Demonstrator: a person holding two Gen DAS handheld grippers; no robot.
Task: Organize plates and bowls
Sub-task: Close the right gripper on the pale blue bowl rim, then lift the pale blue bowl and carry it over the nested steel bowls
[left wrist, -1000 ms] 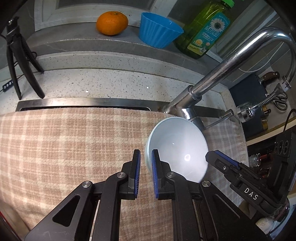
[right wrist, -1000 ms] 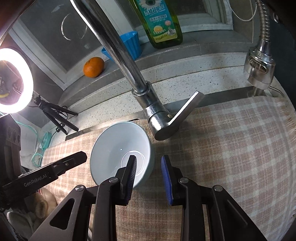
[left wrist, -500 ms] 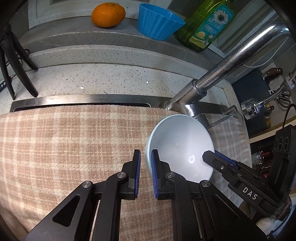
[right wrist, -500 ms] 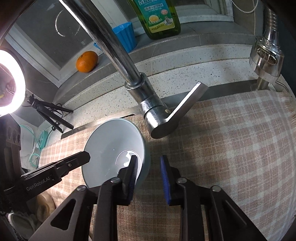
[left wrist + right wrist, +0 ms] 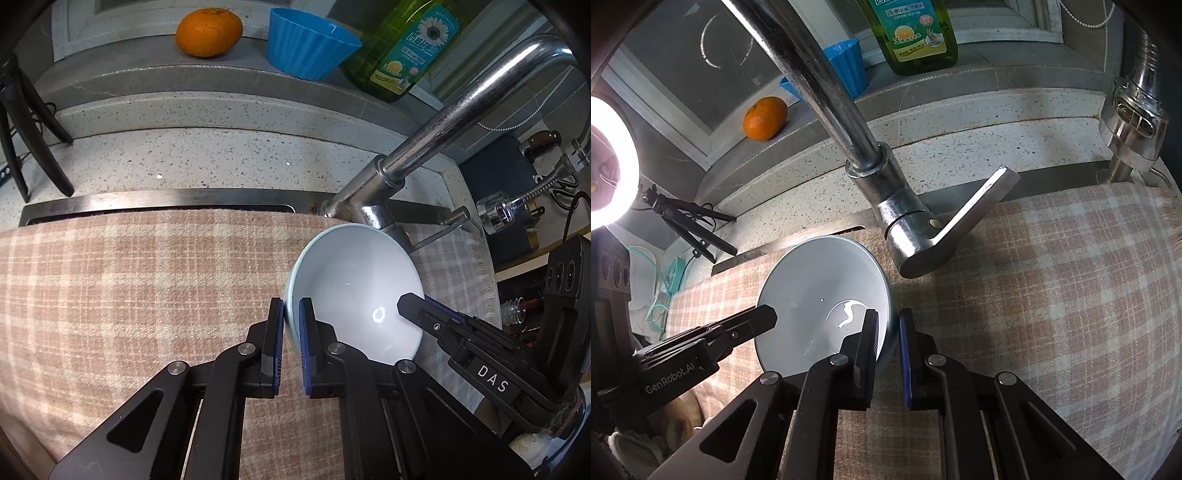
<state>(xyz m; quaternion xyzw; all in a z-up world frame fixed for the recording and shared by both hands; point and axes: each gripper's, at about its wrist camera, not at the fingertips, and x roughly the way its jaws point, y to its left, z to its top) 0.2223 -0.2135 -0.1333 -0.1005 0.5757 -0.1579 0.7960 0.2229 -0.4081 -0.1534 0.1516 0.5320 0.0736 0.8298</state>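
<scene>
The left hand-held gripper (image 5: 291,345) is clamped on one side of the pale blue round bowl's (image 5: 354,291) rim. The right hand-held gripper (image 5: 888,349) has closed on the other side. The bowl sits tilted on the brown checked cloth (image 5: 129,295) over the sink, just in front of the shiny metal tap (image 5: 886,199). The grabbing step looks done. Next, I think both must lift together, clear of the tap. One gripper reads "DAS", the other "GenRobot.AI". The green soap bottle (image 5: 410,48) has Chinese writing.
</scene>
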